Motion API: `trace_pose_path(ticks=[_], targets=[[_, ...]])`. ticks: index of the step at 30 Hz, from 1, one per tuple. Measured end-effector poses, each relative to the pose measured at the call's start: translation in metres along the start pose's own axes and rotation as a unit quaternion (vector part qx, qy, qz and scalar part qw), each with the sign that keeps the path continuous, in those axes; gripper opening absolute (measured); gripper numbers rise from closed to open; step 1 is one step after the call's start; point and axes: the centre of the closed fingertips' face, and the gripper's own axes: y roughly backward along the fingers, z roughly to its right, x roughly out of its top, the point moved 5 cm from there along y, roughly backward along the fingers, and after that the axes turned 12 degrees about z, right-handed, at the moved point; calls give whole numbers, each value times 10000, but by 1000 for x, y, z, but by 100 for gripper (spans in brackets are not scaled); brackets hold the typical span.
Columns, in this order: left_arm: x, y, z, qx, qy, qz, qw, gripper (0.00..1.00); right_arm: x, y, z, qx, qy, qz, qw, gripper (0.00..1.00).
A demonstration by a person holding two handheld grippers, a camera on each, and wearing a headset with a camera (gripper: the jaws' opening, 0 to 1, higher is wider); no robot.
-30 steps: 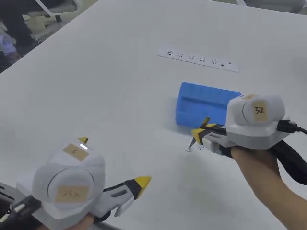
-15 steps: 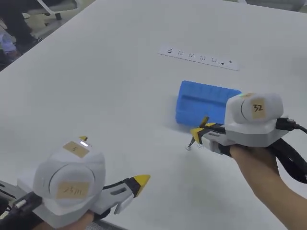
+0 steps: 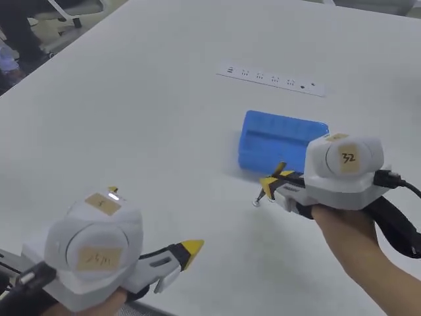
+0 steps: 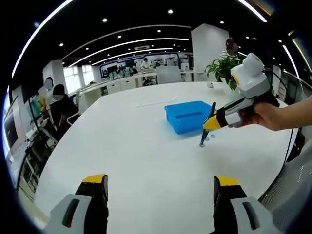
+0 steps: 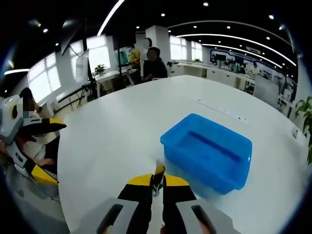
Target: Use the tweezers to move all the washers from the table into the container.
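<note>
Wide white table (image 3: 131,118) in a bright open-plan office, with desks and seated people far back in both gripper views. At the right gripper (image 5: 159,182), yellow-tipped jaws drawn nearly together and clenched on black tweezers (image 5: 158,171), the tool pinched between them and pointing forward. From the left gripper view, tweezers angled down to the tabletop, points set just beside two small washers (image 4: 210,139). Touching them or not, cannot tell at this size. Blue container (image 3: 283,139) just beyond the washers, open side up, close behind the right gripper in the head view. At the left gripper (image 4: 161,181), released and holding nothing: jaws spread wide with bare table between, low near the table's near edge, well apart from the container. Plenty of bare surface left of the container and between the two grippers. White power strip (image 3: 271,79) farther out past the container, lying apart from it. Near edge of the table right under the left gripper in the head view. Far-left edge running diagonally across the top left corner there.
</note>
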Motion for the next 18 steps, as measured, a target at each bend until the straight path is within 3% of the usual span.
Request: trace_pose_path(ticks=[7,18], targets=[[0,0,-1,12,-10,-15,10000,92,4,0,1,-14,-10,-105,9999,3],[1,1,3,-84,16,-11,10000,91,62,19,15,-200,-197,695,9972,3]])
